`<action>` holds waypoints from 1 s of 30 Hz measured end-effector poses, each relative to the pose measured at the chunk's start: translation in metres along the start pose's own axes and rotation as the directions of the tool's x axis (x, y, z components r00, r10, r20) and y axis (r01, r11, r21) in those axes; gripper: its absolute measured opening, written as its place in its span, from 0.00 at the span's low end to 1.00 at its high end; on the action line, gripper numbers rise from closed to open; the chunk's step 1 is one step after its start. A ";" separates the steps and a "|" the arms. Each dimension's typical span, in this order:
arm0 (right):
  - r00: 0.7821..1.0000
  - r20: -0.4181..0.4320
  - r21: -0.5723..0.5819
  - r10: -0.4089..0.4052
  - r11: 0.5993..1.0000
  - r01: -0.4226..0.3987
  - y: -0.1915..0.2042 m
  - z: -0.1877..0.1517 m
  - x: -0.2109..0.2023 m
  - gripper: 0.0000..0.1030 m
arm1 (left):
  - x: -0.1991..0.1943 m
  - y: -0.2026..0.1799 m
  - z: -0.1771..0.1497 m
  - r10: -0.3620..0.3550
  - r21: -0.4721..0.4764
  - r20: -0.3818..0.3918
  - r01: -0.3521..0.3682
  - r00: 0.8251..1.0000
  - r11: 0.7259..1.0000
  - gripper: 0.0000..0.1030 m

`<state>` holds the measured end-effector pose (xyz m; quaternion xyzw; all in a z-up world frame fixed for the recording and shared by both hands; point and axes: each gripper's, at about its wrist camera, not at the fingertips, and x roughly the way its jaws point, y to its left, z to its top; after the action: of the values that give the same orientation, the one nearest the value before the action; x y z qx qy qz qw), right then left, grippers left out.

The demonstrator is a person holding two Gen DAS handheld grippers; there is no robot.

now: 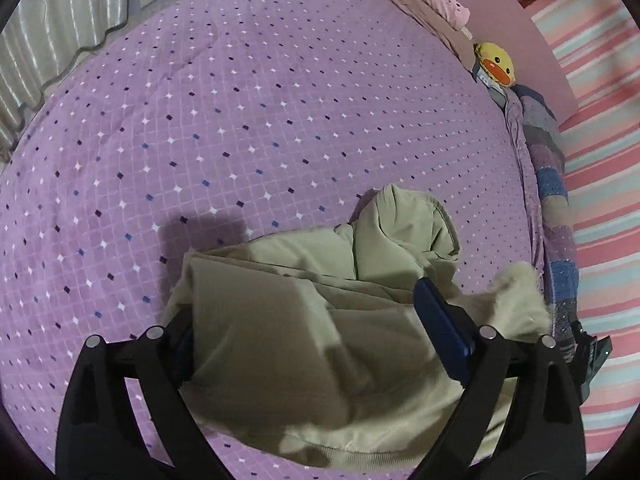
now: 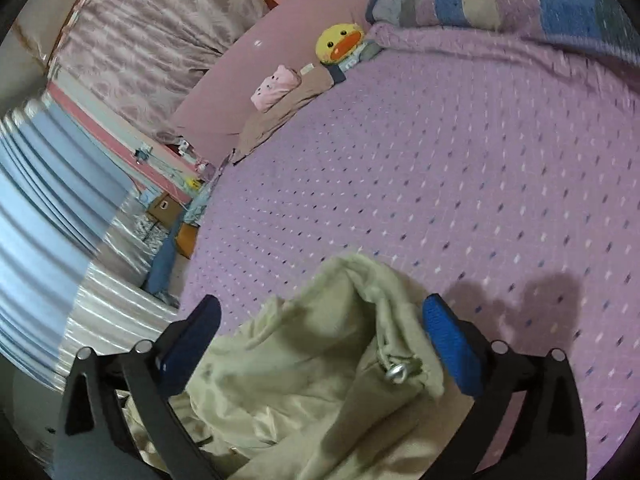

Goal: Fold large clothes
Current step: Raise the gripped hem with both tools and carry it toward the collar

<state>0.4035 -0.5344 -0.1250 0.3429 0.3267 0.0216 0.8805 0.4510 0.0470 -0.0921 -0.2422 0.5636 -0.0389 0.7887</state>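
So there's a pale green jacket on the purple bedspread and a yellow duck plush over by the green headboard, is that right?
Not quite: the headboard is pink, not green, as the right wrist view shows. The pale green jacket does lie on the purple bedspread, and the yellow duck plush sits by that headboard.

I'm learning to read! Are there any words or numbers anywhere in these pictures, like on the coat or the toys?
No readable text anywhere.
Green coat: no label or print showing.
Duck plush and pink plush: only faces, no words.
Cardboard box beside the bed: its marks are too small and blurred to read.
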 end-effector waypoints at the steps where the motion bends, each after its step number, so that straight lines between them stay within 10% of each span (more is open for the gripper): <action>1: 0.999 0.019 -0.041 -0.027 0.999 0.028 0.006 0.003 -0.004 0.98 | -0.006 -0.001 0.002 0.013 0.009 0.012 -0.013 1.000 1.000 0.91; 8: 0.988 0.047 -0.258 -0.149 0.953 0.156 0.031 -0.013 -0.017 0.98 | -0.055 -0.019 0.001 0.092 0.121 0.169 -0.113 0.981 0.986 0.97; 19: 0.983 0.112 -0.490 -0.147 0.852 0.183 0.061 -0.117 -0.042 0.98 | -0.021 -0.044 -0.146 0.086 0.349 0.333 -0.208 0.939 0.914 0.97; 30: 0.933 -0.003 -0.521 -0.360 0.797 0.306 0.084 -0.099 0.063 0.98 | 0.078 -0.071 -0.070 0.196 0.279 0.205 -0.249 0.959 0.927 0.97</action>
<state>0.4100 -0.3949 -0.1631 0.0320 0.4085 -0.0302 0.9117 0.4307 -0.0656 -0.1475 -0.0554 0.5042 -0.0134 0.8617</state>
